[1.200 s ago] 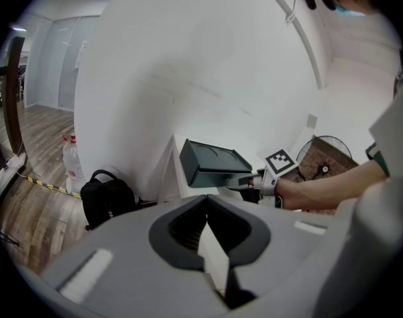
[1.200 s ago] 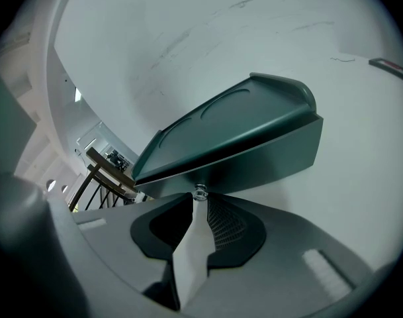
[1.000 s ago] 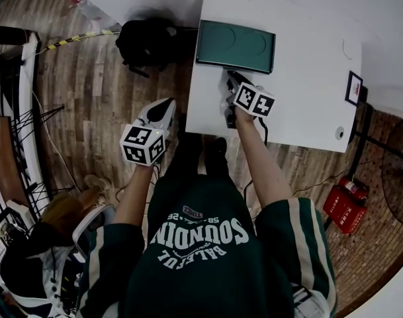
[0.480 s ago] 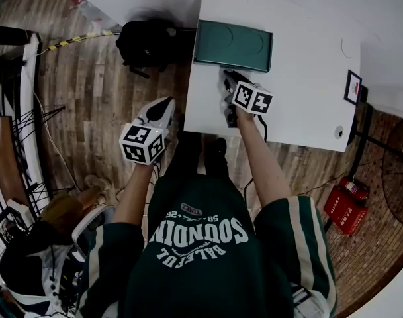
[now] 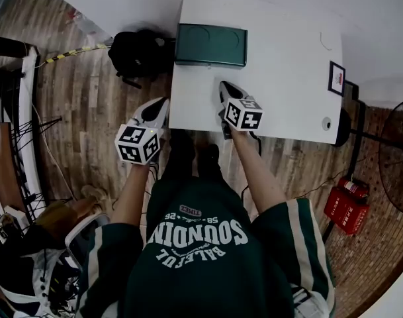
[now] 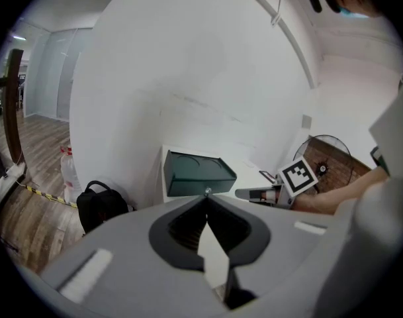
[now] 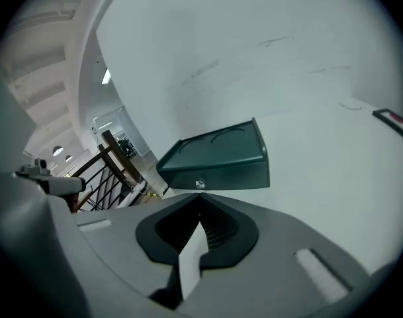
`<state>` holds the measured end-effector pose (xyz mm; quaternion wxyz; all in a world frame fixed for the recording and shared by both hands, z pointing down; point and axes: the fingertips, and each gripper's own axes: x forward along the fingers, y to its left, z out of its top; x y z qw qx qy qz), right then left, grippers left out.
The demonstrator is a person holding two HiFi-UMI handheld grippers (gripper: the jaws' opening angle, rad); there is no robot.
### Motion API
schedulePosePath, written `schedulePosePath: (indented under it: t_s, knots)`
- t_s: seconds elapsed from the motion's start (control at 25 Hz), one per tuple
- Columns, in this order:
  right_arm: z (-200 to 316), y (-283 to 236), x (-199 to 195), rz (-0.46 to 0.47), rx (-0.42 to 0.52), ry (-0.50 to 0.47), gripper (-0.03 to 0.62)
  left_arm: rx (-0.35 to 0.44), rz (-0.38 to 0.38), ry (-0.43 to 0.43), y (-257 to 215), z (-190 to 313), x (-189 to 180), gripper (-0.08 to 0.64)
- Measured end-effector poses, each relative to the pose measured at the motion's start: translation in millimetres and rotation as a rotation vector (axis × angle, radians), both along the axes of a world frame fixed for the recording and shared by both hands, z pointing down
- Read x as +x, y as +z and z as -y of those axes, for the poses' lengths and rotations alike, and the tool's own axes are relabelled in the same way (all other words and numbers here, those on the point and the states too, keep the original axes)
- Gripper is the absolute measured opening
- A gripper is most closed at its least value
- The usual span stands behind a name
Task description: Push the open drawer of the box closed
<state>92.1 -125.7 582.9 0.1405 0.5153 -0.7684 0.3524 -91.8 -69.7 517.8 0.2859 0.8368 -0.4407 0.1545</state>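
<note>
A dark green box (image 5: pixel 210 44) sits at upper centre on a white tabletop (image 5: pixel 287 78), its drawer front looking flush. Below it, not touching, the right hand-held gripper (image 5: pixel 223 85) has its jaws together, empty. The left hand-held gripper (image 5: pixel 164 101), also closed and empty, hovers beside the tabletop's left edge.

- The right gripper (image 5: pixel 222 87) has pulled back toward the person. A second ago its tip pressed the front of the green box (image 5: pixel 210 45); now it is apart from the box, with a strip of bare white table (image 5: pixel 287 65) between them.
- The box looks shallower from front to back than before. In the right gripper view, its drawer (image 7: pixel 221 175) now sits flush with the body.
- The box lies nearer the table's far edge than it did.
- The head view has shifted, so table and box sit further left in the picture.
</note>
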Motion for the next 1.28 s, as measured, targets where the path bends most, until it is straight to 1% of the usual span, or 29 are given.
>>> schedulePosePath:
  t_s: [0.24,0.56,0.8,1.0,1.28]
  knots:
    - [-33,-50,33,-0.045,0.153,-0.035,0.002,0.059,0.002,-0.011,-24,-19,22,0.054]
    - [-64,-117,85,-0.079,0.328,-0.016,0.002,0.164,0.012,0.003,-65,-29,54,0.054]
    - [-95,-168,109,-0.086,0.443,-0.015,0.002,0.222,0.016,-0.001,-88,-43,70,0.054]
    - [-114,-194,111,-0.122,0.507,-0.060,0.002,0.256,0.016,-0.005,-102,-51,77,0.054]
    - [-124,-200,115,-0.137,0.525,-0.082,0.002,0.275,0.024,-0.003,-109,-59,83,0.054]
